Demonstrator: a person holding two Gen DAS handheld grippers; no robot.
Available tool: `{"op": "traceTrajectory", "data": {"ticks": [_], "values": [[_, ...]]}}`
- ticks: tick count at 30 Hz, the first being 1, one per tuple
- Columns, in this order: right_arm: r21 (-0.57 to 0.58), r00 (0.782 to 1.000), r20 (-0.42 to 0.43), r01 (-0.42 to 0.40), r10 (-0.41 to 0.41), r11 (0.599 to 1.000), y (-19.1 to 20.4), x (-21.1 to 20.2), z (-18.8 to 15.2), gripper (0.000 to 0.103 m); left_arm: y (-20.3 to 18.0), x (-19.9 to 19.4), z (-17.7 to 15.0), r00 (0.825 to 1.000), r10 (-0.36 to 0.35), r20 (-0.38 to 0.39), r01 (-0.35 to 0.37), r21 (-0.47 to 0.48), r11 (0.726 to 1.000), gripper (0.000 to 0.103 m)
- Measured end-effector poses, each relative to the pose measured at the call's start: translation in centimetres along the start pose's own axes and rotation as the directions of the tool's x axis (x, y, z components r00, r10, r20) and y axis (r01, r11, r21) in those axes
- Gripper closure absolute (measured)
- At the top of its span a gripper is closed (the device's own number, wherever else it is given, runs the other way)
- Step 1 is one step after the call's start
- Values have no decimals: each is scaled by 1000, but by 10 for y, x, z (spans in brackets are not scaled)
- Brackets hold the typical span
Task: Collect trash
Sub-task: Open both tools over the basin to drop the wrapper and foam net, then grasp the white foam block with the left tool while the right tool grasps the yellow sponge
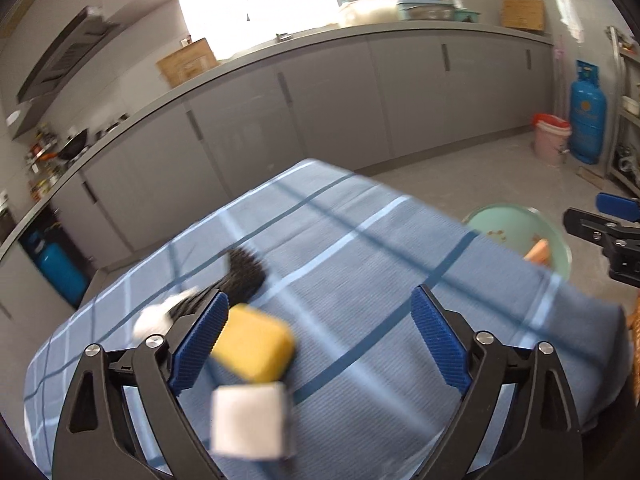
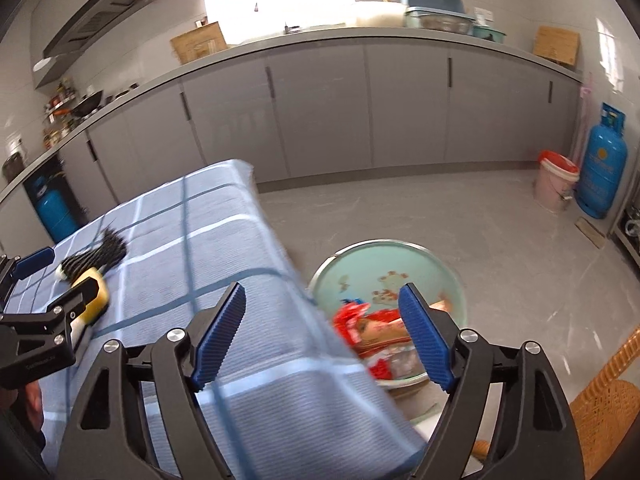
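Brush [image 1: 240,276] behind sponge [image 1: 252,346] — unobstructed

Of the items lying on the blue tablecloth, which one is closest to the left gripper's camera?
The white block; it lies lowest between the open fingers of the left gripper. The yellow sponge and black brush lie farther off.

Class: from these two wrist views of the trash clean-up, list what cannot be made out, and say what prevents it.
- White block, left wrist view: motion blur; material unreadable.
- Black brush, left wrist view: handle end behind the left gripper finger.
- Green basin, right wrist view: contents partly covered by the blue tablecloth and right gripper finger.
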State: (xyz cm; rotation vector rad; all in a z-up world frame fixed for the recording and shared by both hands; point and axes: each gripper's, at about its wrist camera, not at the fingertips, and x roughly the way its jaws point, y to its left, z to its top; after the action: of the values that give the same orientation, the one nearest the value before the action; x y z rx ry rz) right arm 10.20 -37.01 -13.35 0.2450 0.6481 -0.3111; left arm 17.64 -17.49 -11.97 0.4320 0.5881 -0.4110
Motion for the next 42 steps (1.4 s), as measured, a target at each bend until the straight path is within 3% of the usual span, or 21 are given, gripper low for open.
{"op": "traceTrajectory", "data": {"ticks": [5, 11, 17, 19, 21, 23, 27, 32, 35, 42], "values": [[-53, 999, -21, -49, 48, 997, 42, -1, -12, 24, 39, 5, -43, 993, 53, -108, -60, -58, 997, 10], [-130, 997, -19, -75, 73, 989, 81, -12, -20, 22, 55, 11, -58, 989, -26, -146, 3, -154, 988, 10], [-161, 998, -15, -65, 63, 985, 94, -21, -24, 18, 55, 25, -66, 982, -66, -177, 34, -178, 983, 11], [-164, 998, -17, -61, 59, 985, 96, -22, -25, 18, 58, 27, -70, 981, -75, -177, 39, -195, 980, 19], [-169, 998, -16, -59, 58, 984, 99, -22, -25, 18, 61, 30, -73, 977, -104, -189, 63, -211, 976, 50], [-175, 998, -14, -59, 57, 983, 101, -21, -23, 18, 64, 28, -75, 975, -134, -179, 93, -221, 971, 50], [-200, 998, -18, -70, 68, 977, 112, -16, -19, 18, 79, 13, -75, 982, -113, -148, 75, -241, 968, 51], [-265, 993, -30, -118, 114, 957, 143, -1, -9, 18, 112, -9, -76, 995, 8, -96, -32, -254, 967, 51], [-311, 987, -41, -159, 155, 937, 168, 12, -3, 18, 140, -5, -82, 988, 110, -112, -137, -274, 952, 51], [-389, 970, -92, -245, 227, 888, 224, 48, 5, 18, 179, 13, -89, 971, 175, -164, -220, -322, 921, 51]]}}
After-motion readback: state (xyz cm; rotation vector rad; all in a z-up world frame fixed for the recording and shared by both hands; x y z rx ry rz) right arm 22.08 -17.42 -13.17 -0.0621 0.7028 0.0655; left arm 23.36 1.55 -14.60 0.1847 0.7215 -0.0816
